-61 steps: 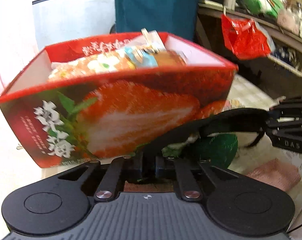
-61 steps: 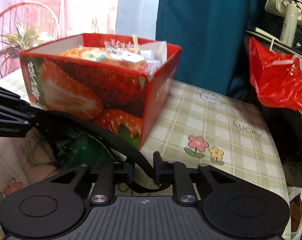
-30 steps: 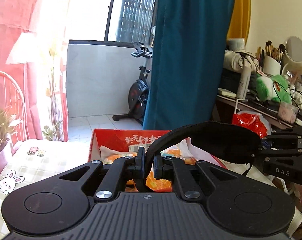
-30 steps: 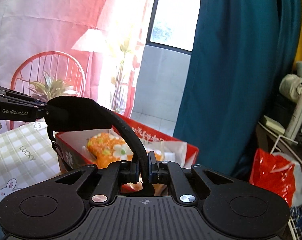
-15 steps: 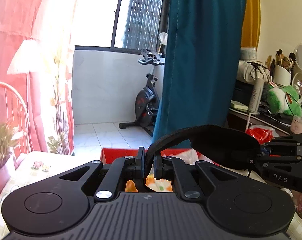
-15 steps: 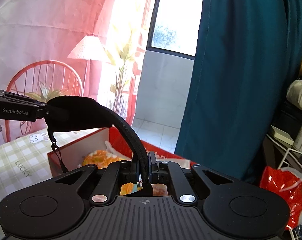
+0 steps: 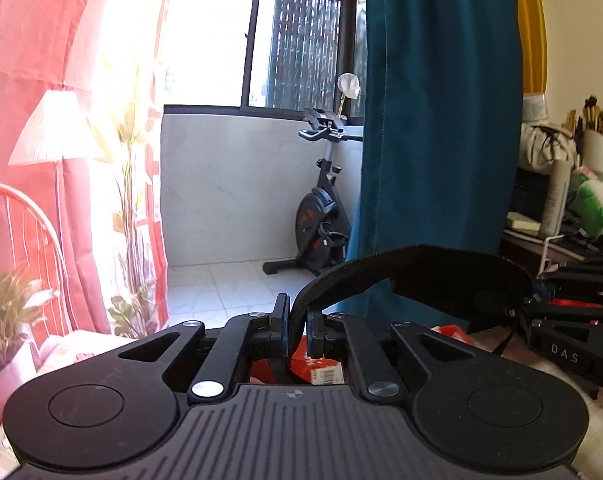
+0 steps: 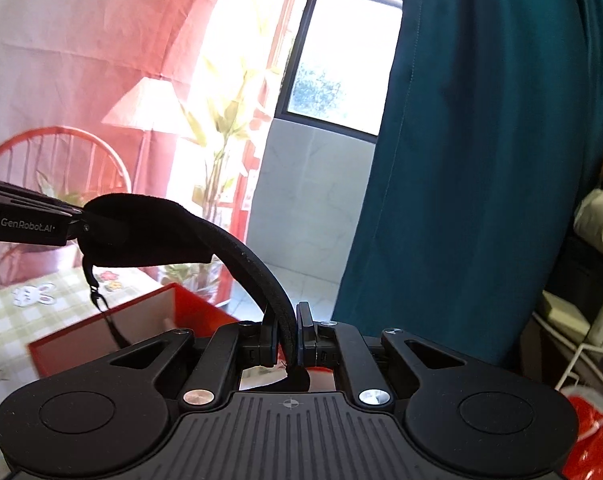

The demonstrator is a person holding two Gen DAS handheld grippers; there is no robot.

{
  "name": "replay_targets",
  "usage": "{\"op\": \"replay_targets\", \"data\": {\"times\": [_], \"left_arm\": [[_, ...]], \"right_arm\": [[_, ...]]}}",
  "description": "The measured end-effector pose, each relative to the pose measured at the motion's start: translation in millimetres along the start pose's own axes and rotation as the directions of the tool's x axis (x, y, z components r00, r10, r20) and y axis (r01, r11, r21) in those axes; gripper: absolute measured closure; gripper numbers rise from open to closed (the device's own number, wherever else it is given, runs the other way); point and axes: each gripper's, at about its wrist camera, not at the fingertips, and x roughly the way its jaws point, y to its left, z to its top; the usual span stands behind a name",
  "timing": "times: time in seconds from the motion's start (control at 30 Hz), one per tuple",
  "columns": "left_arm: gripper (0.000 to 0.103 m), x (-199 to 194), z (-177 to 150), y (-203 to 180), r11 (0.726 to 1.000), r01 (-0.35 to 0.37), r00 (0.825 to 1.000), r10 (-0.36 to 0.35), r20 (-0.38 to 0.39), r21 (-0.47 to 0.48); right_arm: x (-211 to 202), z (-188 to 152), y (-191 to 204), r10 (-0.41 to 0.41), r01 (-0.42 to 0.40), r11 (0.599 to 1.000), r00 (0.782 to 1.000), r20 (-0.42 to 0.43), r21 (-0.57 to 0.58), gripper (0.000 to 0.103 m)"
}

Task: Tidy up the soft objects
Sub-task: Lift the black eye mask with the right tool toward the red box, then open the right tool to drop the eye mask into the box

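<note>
Left wrist view. I log my left gripper (image 7: 297, 326) clamped on one end of a black padded strap (image 7: 421, 270); the strap arches up from the pinched jaws and runs to the right, where its wide end meets my right gripper (image 7: 541, 300), seen side-on at the frame edge. Below the jaws I see only a sliver of the red box (image 7: 321, 368). Behind: a teal curtain (image 7: 433, 140), an exercise bike (image 7: 321, 216), a pink curtain (image 7: 29, 60), a cluttered shelf (image 7: 561, 208) at far right.

Right wrist view. I log my right gripper (image 8: 287, 334) pinched tight on the other end of the strap (image 8: 173, 236). The strap curves up and left to my left gripper (image 8: 41, 220), which enters side-on from the left edge. The red box (image 8: 141, 320) sits open on a checked tablecloth (image 8: 29, 308), below and left of the jaws. A red bag (image 8: 589, 436) shows at lower right.
</note>
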Motion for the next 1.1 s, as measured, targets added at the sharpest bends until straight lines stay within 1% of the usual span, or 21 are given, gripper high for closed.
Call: {"op": "replay_targets", "data": {"times": [0.07, 0.2, 0.4, 0.7, 0.77, 0.8, 0.83, 0.87, 0.93, 0.97, 1.0, 1.03, 1.1], "left_arm": [[0.094, 8, -2, 0, 1.0, -0.006, 1.0, 0.006, -0.005, 0.012], [0.094, 26, -8, 1, 0.999, -0.017, 0.999, 0.018, -0.031, 0.03], [0.094, 47, -21, 1, 0.999, -0.007, 0.994, 0.012, -0.104, 0.045], [0.094, 60, -40, 7, 1.0, 0.027, 0.976, -0.026, -0.217, 0.004], [0.093, 62, -44, 9, 0.999, 0.04, 0.969, -0.041, -0.244, -0.007], [0.092, 62, -45, 10, 0.999, 0.053, 0.965, -0.053, -0.255, -0.01], [0.089, 61, -46, 11, 0.998, 0.063, 0.963, -0.063, -0.261, -0.011], [0.085, 60, -47, 12, 0.998, 0.067, 0.961, -0.068, -0.267, -0.013], [0.059, 55, -47, 14, 0.997, 0.076, 0.96, -0.082, -0.268, -0.031], [0.054, 52, -47, 16, 0.996, 0.08, 0.961, -0.088, -0.263, -0.043], [0.049, 48, -47, 17, 0.995, 0.082, 0.962, -0.092, -0.259, -0.052], [0.048, 45, -47, 17, 0.995, 0.082, 0.962, -0.093, -0.258, -0.056], [0.045, 39, -47, 17, 0.995, 0.074, 0.961, -0.087, -0.261, -0.061]], "right_arm": [[10, -3, 0, -0.011, 0.011, 1.0, 1.0, 0.001, -0.016, 0.095], [27, -10, -1, -0.014, 0.014, 1.0, 1.0, -0.012, -0.012, 0.095], [51, -29, 1, -0.009, 0.007, 1.0, 0.997, -0.081, -0.025, 0.095], [68, -46, -4, 0.035, -0.028, 0.999, 0.976, -0.213, 0.035, 0.093], [70, -48, -4, 0.04, -0.031, 0.999, 0.97, -0.24, 0.043, 0.091], [70, -49, -3, 0.041, -0.03, 0.999, 0.967, -0.252, 0.044, 0.088], [69, -50, -3, 0.036, -0.026, 0.999, 0.965, -0.259, 0.043, 0.084], [68, -51, -2, 0.032, -0.022, 0.999, 0.963, -0.267, 0.042, 0.082], [65, -53, 0, 0.03, -0.017, 0.999, 0.959, -0.281, 0.048, 0.073], [63, -53, 0, 0.028, -0.013, 0.999, 0.958, -0.287, 0.052, 0.071], [61, -54, 1, 0.025, -0.01, 0.999, 0.957, -0.29, 0.053, 0.064], [58, -55, 1, 0.025, -0.009, 0.999, 0.957, -0.289, 0.054, 0.06], [50, -57, 2, 0.026, -0.01, 0.998, 0.956, -0.292, 0.054, 0.056]]}}
